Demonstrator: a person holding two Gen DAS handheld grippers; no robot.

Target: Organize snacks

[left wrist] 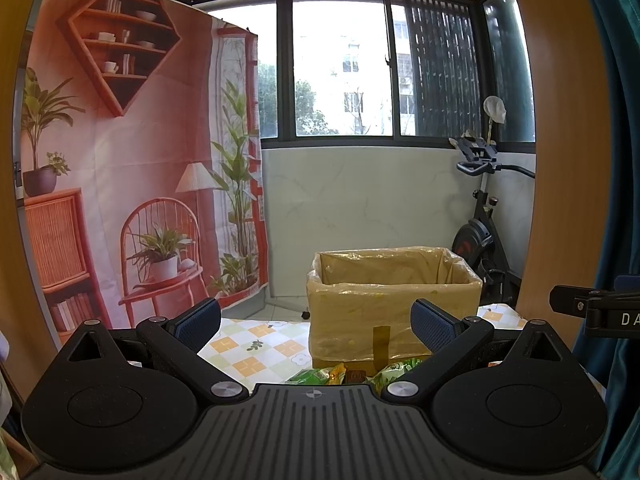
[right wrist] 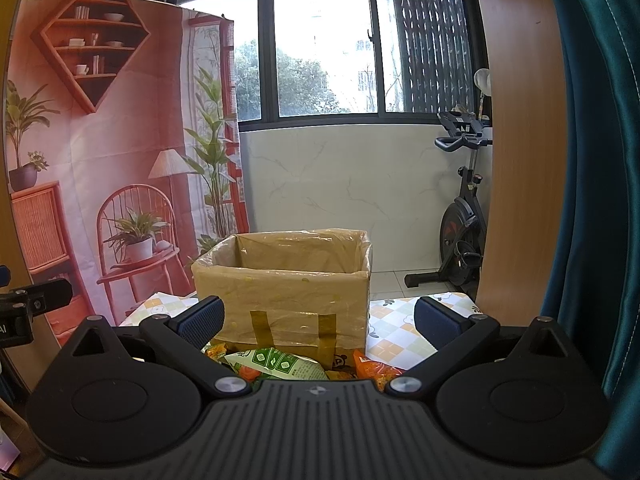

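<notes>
Left wrist view: your left gripper (left wrist: 316, 320) has its jaws spread wide, with nothing between the blue pads (left wrist: 198, 322). Past them stands the cardboard box (left wrist: 394, 300), lined with clear plastic that folds over its rim, top open, on a checked tablecloth (left wrist: 256, 344). The box sits right of centre; bare cloth lies to its left as far as the table's far edge. Snack packets (left wrist: 320, 376), green and yellow, lie on the cloth just in front of the box's near wall, partly hidden by the gripper body. At the far right edge of the view, part of your right gripper (left wrist: 600, 312) shows, level with the box.

Right wrist view: your right gripper (right wrist: 318, 320) is likewise wide open and holds nothing. The box (right wrist: 288, 296) lies straight ahead, two tape strips on its near wall. A green packet (right wrist: 280, 364) and an orange packet (right wrist: 374, 368) lie between the fingers, close against the foot of the box. Bare cloth (right wrist: 394, 328) shows to the right of the box; less shows on the left, where the table corner falls away.

Beyond the table: a printed backdrop (right wrist: 100, 140) on the left, a window (right wrist: 320, 40) far ahead, an exercise bike (right wrist: 460, 220) on the floor at right, and a wooden panel (right wrist: 520, 140) with a teal curtain (right wrist: 592, 160) closing off the right side.
</notes>
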